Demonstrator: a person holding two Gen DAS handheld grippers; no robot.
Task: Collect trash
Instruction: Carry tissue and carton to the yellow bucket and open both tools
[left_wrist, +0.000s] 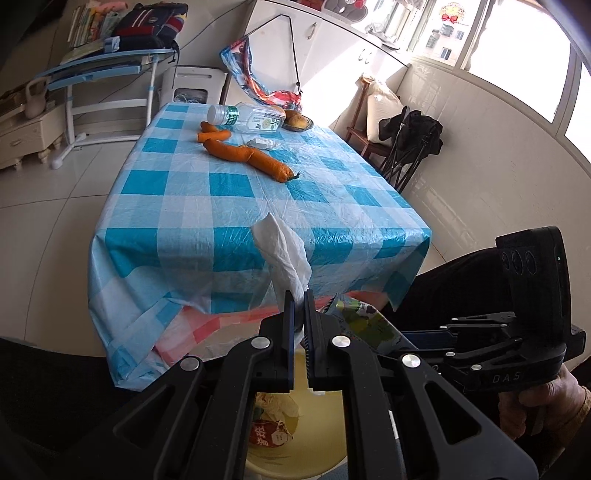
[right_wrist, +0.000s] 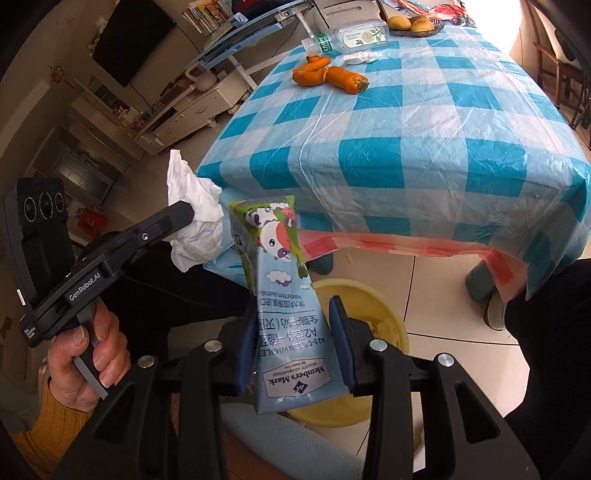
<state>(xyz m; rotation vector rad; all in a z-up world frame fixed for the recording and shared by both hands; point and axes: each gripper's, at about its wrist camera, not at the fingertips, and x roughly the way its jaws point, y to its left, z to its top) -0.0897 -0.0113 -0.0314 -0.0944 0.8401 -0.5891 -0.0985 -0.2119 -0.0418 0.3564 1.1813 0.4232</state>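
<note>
Tissue (left_wrist: 286, 251) between the left gripper's (left_wrist: 300, 295) jaws, carton (right_wrist: 286, 295) between the right gripper's (right_wrist: 295, 325), basin (right_wrist: 373, 306) below both, table (left_wrist: 229, 192) beyond.

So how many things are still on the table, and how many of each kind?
Carrots: 2
Plastic bottle: 1
Crumpled tissue: 1
Plate of bread rolls: 1
Total: 5

Off the table: the left tool pinches a white tissue, the right tool grips a milk carton.
</note>
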